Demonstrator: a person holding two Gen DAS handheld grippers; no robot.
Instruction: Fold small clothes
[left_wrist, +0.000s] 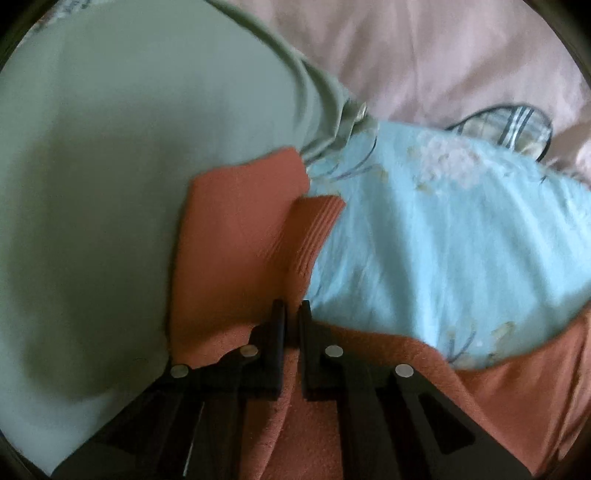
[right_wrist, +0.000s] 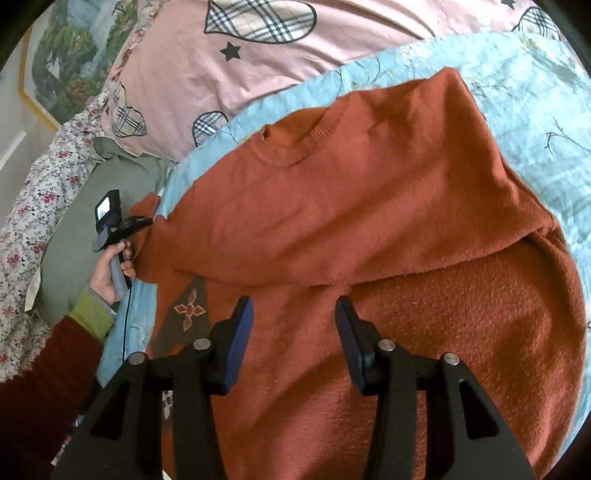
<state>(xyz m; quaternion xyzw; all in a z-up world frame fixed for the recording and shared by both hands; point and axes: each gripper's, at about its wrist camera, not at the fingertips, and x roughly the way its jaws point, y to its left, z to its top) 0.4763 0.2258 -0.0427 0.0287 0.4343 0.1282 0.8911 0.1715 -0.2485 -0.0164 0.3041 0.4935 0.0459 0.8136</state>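
Left wrist view: the left hand-held gripper (left_wrist: 292, 310) is pinched shut on the rust-orange sweater (left_wrist: 236, 236) sleeve, ribbed cuff just beyond its tips, over the pale blue quilt (left_wrist: 443, 240).

Right wrist view: the right hand-held gripper (right_wrist: 294, 308) hangs half open, empty, above the fuzzy sweater (right_wrist: 351, 206) spread on that quilt (right_wrist: 535, 110); the left hand (right_wrist: 107, 277) grips its handle beside the sleeve.

Your sweater (right_wrist: 332, 229) lies spread on the quilt (right_wrist: 517, 92), collar away from you; pillows (right_wrist: 177, 74) sit behind it, and a cushion (right_wrist: 85, 221) lies off its left sleeve.
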